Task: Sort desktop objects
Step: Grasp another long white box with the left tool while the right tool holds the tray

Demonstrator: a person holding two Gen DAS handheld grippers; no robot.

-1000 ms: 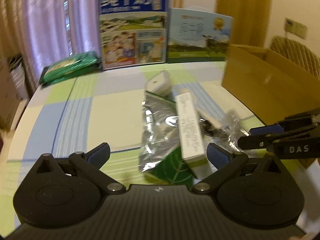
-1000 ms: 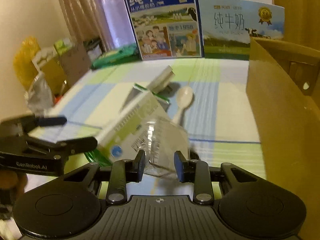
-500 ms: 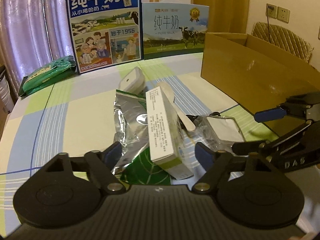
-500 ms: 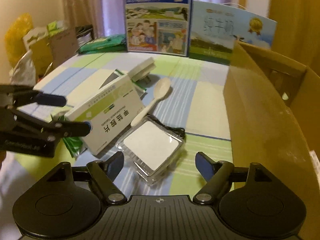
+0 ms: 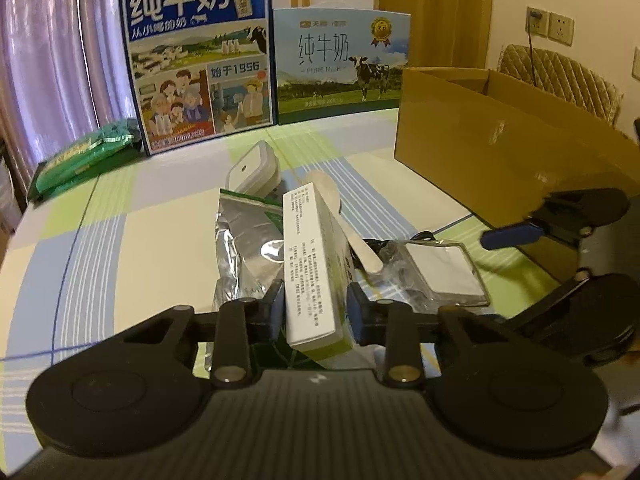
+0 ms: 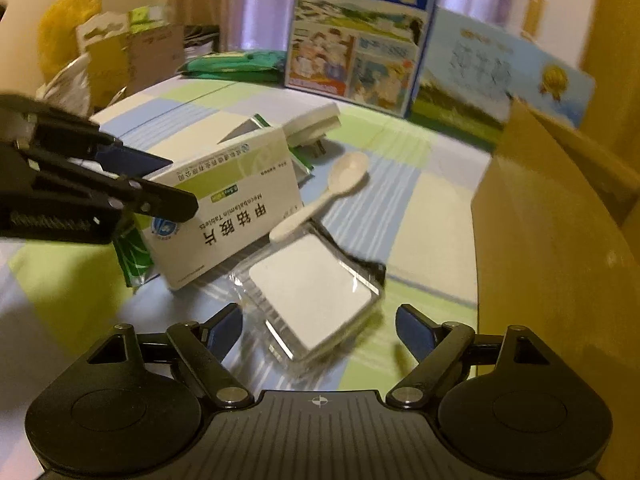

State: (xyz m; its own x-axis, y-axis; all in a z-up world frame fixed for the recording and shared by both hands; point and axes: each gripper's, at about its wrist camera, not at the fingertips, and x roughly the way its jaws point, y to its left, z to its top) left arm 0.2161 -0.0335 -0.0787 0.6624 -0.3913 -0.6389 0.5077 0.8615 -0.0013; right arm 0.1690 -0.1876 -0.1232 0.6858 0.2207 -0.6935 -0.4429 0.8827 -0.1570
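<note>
Left wrist view: the left gripper [image 5: 316, 312] is seen from behind, its two blue-padded jaws closed against the sides of a white-and-green medicine box [image 5: 314, 264], which stands on its long edge in the middle of a checked tablecloth [image 5: 152, 240]. A crinkled silver foil pouch [image 5: 248, 240] lies just left of the box and partly under it. A white plastic spoon [image 5: 344, 220] rests on the box's right side. Behind them, a small white lidded container [image 5: 254, 168] is propped at a tilt. To the right, a clear plastic case with a white insert [image 5: 440, 272] lies flat. The right gripper [image 5: 560, 236] is seen at the far right edge with its jaws spread apart. An open cardboard box [image 5: 500, 144] stands on the table's right side; its inside cannot be seen. Two milk cartons [image 5: 204, 76] stand at the back, with a green packet [image 5: 84, 152] to their left.

Right wrist view: the right gripper [image 6: 318, 330] hangs with its jaws wide open and empty, just over the clear plastic case [image 6: 312, 292]. The medicine box [image 6: 228, 204] is seen clamped at its left end by the left gripper [image 6: 160, 184]. The spoon [image 6: 324, 196] leans against the box. The cardboard box wall [image 6: 560, 248] fills the right side.

Progress: sorting appears to be at an early stage. All the small items are clustered on the cloth; only the medicine box is gripped, and nothing is seen inside the cardboard box.
</note>
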